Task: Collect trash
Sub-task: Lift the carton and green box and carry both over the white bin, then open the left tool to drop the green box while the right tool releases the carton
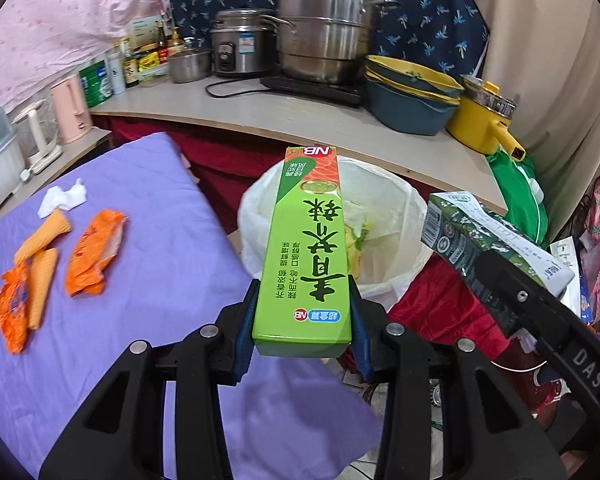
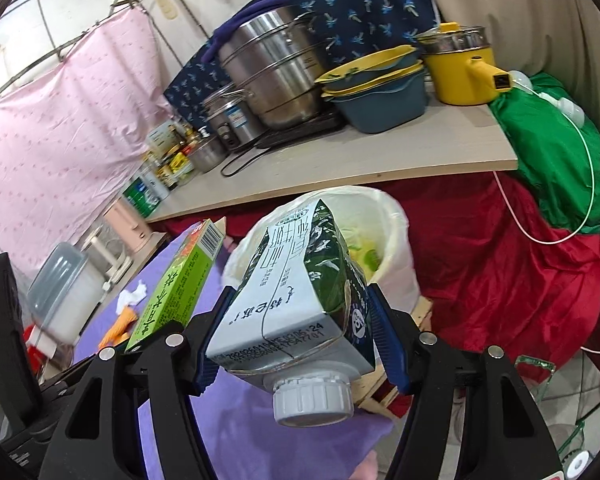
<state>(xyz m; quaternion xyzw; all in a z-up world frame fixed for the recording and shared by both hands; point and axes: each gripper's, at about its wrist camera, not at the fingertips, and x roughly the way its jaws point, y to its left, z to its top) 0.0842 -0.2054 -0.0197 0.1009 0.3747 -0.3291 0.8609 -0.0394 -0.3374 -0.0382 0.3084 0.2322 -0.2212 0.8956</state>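
Left gripper point(image 1: 304, 316) grips a green box point(image 1: 306, 248), right gripper point(image 2: 296, 336) a milk carton point(image 2: 300, 292), both by the bin point(image 1: 396, 208). Orange wrappers point(image 1: 94, 252) & tissue point(image 1: 64, 198) lie near purple cloth's point(image 1: 160, 260) left edge.

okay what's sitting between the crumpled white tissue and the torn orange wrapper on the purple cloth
In the left wrist view, a ridged orange cone lies between the white tissue and the torn orange wrapper, its tip touching the tissue, on the purple cloth.
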